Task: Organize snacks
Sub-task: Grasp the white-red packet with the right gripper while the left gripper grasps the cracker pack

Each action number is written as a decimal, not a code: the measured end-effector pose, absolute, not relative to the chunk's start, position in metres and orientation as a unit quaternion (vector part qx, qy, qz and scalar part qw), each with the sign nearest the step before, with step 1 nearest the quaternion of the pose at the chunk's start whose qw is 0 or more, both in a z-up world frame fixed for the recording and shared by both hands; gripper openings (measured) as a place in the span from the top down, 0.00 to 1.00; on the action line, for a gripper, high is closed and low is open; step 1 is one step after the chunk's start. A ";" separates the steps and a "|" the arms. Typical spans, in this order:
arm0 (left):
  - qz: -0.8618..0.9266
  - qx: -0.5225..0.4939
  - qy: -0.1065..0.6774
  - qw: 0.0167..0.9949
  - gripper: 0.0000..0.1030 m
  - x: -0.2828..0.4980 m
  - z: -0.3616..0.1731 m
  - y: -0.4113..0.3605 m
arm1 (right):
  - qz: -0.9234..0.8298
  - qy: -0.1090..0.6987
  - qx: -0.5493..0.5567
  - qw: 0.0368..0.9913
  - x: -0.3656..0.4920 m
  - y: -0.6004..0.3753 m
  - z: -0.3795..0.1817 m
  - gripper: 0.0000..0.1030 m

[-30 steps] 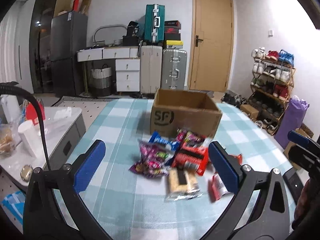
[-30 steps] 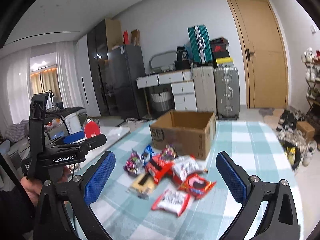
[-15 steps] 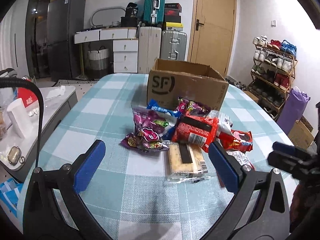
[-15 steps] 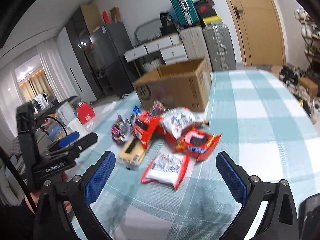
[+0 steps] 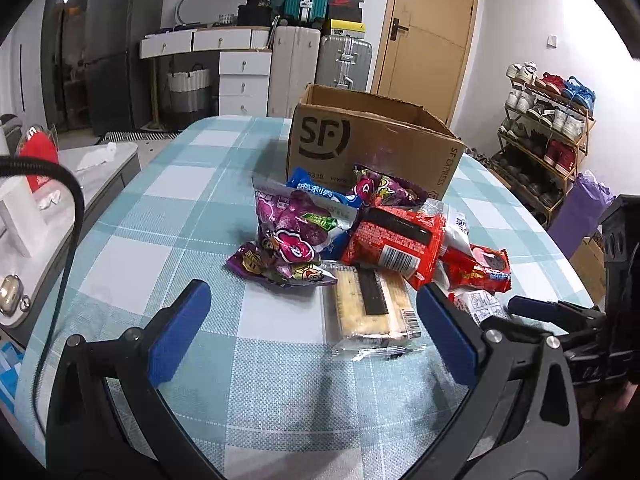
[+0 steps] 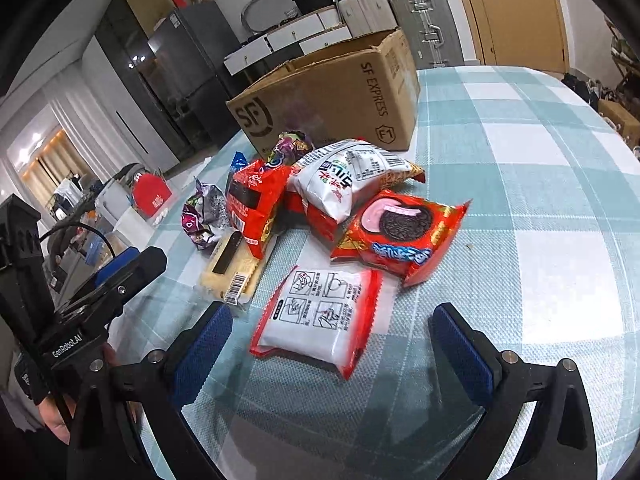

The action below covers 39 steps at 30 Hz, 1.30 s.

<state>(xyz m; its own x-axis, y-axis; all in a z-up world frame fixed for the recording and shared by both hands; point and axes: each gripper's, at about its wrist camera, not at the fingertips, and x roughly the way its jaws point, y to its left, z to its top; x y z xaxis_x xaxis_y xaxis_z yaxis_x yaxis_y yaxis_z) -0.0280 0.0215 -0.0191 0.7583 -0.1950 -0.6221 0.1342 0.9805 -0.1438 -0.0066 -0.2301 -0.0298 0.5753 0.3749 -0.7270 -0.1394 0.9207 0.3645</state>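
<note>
Snacks (image 5: 360, 240) heaped on worktop (image 5: 160, 220) before open box (image 5: 372, 148), contents unseen. Left claw (image 5: 312, 336) and right claw (image 6: 332, 348) hover wide, empty.

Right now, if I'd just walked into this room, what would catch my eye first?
Probably the bright heap of snack packets in the middle of the checked table, with the open SF cardboard box standing right behind it. Next, the two blue-tipped claws, both open: the left claw faces a clear-wrapped cracker pack, the right claw a red-and-white packet.
</note>
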 end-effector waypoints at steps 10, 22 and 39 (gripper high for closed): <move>-0.080 -0.072 0.344 0.933 0.00 -0.018 -0.026 0.027 | 0.095 0.468 0.001 0.878 0.001 -0.188 -0.034 0.07; -0.067 -0.082 0.365 0.925 0.00 -0.017 -0.036 0.032 | 0.122 0.454 -0.051 0.881 -0.008 -0.174 -0.031 0.66; -0.072 -0.068 0.396 0.913 0.00 -0.012 -0.045 0.017 | 0.192 0.431 0.077 0.878 -0.017 -0.218 -0.022 0.78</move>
<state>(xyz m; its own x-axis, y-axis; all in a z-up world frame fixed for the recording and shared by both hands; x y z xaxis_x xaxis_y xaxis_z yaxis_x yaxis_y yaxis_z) -0.0124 0.0169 -0.0454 0.6763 -0.1851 -0.7130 0.0780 0.9805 -0.1805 -0.0172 -0.2184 -0.0221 0.5548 0.4034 -0.7276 -0.2699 0.9146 0.3012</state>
